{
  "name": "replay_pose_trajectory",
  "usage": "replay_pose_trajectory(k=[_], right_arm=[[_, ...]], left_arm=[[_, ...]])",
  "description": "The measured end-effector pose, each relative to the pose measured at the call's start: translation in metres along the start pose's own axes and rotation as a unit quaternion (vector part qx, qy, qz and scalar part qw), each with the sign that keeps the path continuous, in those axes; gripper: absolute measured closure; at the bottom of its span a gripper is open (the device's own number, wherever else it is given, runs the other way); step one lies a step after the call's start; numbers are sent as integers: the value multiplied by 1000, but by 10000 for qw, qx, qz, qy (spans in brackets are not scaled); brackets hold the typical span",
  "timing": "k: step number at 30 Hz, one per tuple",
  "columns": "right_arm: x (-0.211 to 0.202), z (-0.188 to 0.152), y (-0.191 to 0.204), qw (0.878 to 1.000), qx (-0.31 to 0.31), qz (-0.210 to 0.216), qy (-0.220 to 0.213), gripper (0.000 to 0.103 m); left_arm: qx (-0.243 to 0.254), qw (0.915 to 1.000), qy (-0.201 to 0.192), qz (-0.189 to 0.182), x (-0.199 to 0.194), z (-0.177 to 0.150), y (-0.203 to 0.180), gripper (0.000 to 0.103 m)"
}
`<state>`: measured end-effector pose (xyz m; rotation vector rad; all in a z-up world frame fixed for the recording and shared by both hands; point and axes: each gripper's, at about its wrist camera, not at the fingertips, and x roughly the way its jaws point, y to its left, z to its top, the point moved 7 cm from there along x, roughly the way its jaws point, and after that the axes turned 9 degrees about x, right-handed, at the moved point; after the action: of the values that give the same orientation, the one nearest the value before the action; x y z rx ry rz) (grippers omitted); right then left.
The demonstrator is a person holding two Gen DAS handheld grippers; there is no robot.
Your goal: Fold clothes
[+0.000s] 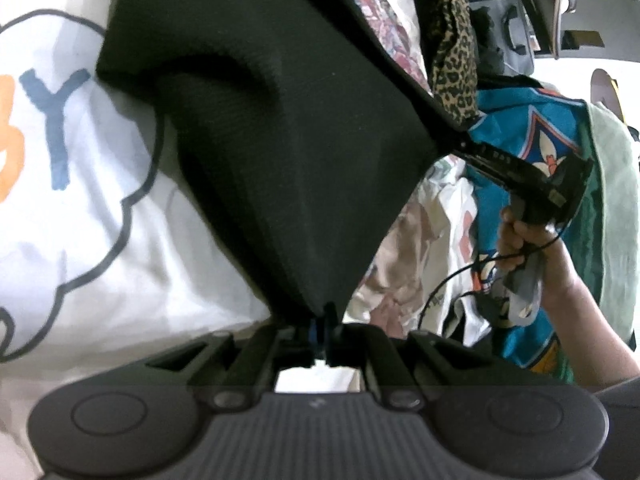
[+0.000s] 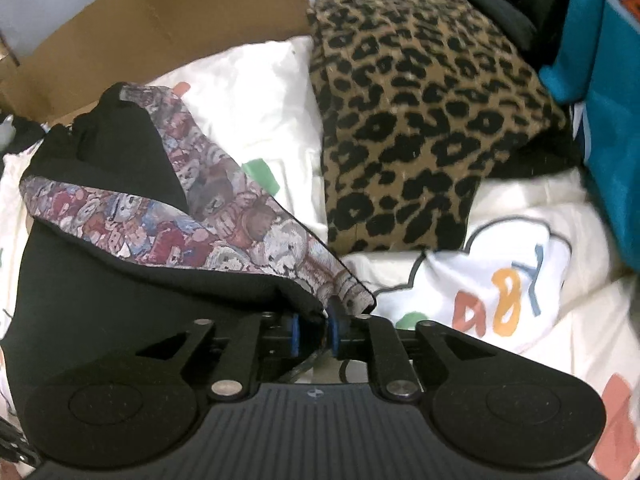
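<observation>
A black garment [image 1: 304, 128] with a patterned face [image 2: 224, 216] is held stretched between both grippers above the bedsheet. My left gripper [image 1: 320, 332] is shut on its lower corner. My right gripper [image 2: 312, 328] is shut on another corner, where the patterned side folds over the black lining [image 2: 96, 296]. In the left wrist view the right gripper [image 1: 472, 150] shows at the garment's right corner, held by a hand [image 1: 532, 248].
A white sheet with coloured letters [image 1: 80, 208] [image 2: 504, 304] lies below. A folded leopard-print garment [image 2: 420, 120] sits behind, with teal clothing [image 1: 532, 148] and other loose clothes to the right. A cardboard box [image 2: 160, 28] stands at the back left.
</observation>
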<state>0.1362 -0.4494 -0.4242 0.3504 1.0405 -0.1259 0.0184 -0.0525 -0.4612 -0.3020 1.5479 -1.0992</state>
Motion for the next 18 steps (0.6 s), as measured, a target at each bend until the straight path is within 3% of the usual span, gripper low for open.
replay_pose_trajectory(k=[1, 6, 8, 9, 10, 18], right_arm=[[-2, 1, 0, 10000, -38, -40, -56, 76], [-7, 6, -2, 9997, -29, -42, -232, 75], [-9, 5, -1, 9996, -60, 58, -278, 82], [-10, 4, 0, 9995, -76, 121, -299, 95], [-10, 4, 0, 9995, -47, 118, -282, 101], [-4, 4, -6, 9998, 206, -35, -26, 102]], left_arm=[[-24, 10000, -5, -18, 1, 0, 0, 100], [-42, 9999, -74, -114, 0, -2, 0, 100], [51, 9999, -75, -88, -2, -3, -2, 101], [68, 9999, -67, -83, -3, -4, -2, 101], [81, 9999, -60, -86, -3, -4, -2, 101], [266, 9996, 14, -7, -4, -4, -5, 101]])
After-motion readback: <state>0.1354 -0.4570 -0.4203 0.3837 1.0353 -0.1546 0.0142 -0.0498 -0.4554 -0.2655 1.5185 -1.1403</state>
